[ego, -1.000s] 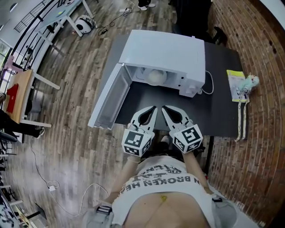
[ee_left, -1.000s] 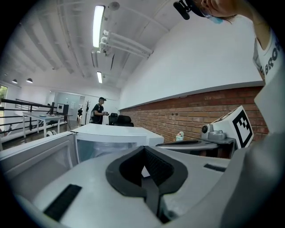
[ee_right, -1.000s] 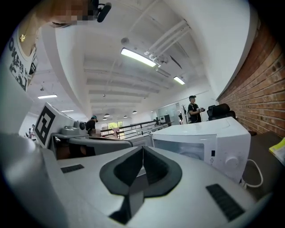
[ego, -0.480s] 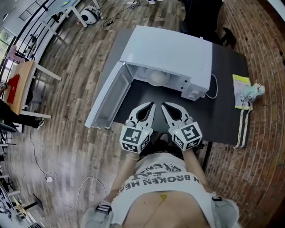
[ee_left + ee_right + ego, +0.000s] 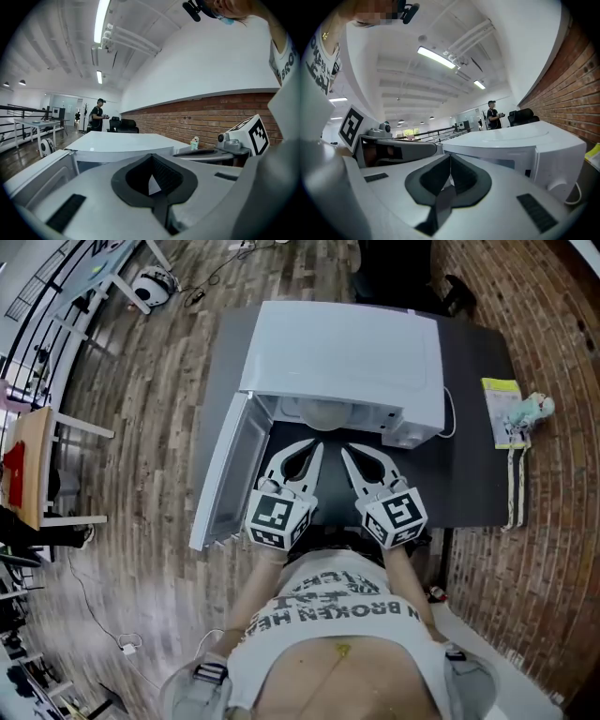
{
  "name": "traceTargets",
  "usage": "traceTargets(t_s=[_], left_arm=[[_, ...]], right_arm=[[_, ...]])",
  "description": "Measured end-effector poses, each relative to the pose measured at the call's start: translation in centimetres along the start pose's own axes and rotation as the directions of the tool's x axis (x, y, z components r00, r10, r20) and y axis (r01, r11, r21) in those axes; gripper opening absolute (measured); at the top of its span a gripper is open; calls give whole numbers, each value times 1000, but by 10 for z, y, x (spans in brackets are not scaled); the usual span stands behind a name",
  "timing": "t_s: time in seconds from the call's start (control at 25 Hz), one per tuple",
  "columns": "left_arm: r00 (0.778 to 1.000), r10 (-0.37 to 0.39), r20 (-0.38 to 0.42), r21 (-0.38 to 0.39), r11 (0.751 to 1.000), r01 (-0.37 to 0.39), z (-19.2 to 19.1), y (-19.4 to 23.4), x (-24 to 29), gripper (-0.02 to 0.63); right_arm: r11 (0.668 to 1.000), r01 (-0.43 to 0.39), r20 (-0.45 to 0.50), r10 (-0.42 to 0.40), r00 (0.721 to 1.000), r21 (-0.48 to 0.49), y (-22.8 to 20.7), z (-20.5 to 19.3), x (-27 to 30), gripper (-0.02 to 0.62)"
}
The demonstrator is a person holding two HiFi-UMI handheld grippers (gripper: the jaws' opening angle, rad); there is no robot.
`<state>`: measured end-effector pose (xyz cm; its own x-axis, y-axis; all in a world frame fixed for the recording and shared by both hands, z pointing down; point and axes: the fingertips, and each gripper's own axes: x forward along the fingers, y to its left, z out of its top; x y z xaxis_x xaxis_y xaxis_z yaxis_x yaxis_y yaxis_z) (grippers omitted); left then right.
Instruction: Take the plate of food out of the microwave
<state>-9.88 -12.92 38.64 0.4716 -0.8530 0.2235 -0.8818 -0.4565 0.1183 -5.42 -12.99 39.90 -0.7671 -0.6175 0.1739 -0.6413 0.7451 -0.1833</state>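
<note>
The white microwave stands on a dark table, its door swung open to the left. Inside the opening a pale rounded plate of food shows, partly hidden under the top edge. My left gripper and right gripper point side by side at the opening, just in front of it, both shut and empty. In the left gripper view the shut jaws face the microwave. In the right gripper view the shut jaws face the microwave's right front.
A yellow booklet and a small toy lie at the table's right end, with a strap beside them. A white cable loops off the microwave's right side. A brick surface lies to the right, wooden floor to the left. A person stands far off.
Both grippers have moved forward together toward the microwave's opening, and their tips now lie close to its front edge. Both stay shut.
</note>
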Motion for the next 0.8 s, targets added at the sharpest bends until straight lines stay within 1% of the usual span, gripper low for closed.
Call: traceTargets(t_s=[0.2, 0.36, 0.56, 0.68, 0.8], left_arm=[[998, -45, -48, 23, 999, 47, -10, 28, 6, 0], [994, -93, -59, -4, 996, 93, -19, 47, 5, 0], [987, -152, -52, -17, 988, 152, -23, 60, 11, 0], [985, -164, -60, -41, 986, 162, -29, 61, 14, 0], [985, -153, -78, -48, 988, 149, -34, 63, 22, 0]], right_arm=[[998, 58, -13, -58, 998, 18, -1, -4, 27, 9], [993, 115, -26, -115, 993, 16, 0, -9, 44, 9], [986, 164, -39, -164, 986, 17, 0, -15, 56, 9], [982, 187, -40, -186, 982, 26, -4, -19, 51, 9], [982, 183, -47, -181, 982, 36, -13, -22, 47, 9]])
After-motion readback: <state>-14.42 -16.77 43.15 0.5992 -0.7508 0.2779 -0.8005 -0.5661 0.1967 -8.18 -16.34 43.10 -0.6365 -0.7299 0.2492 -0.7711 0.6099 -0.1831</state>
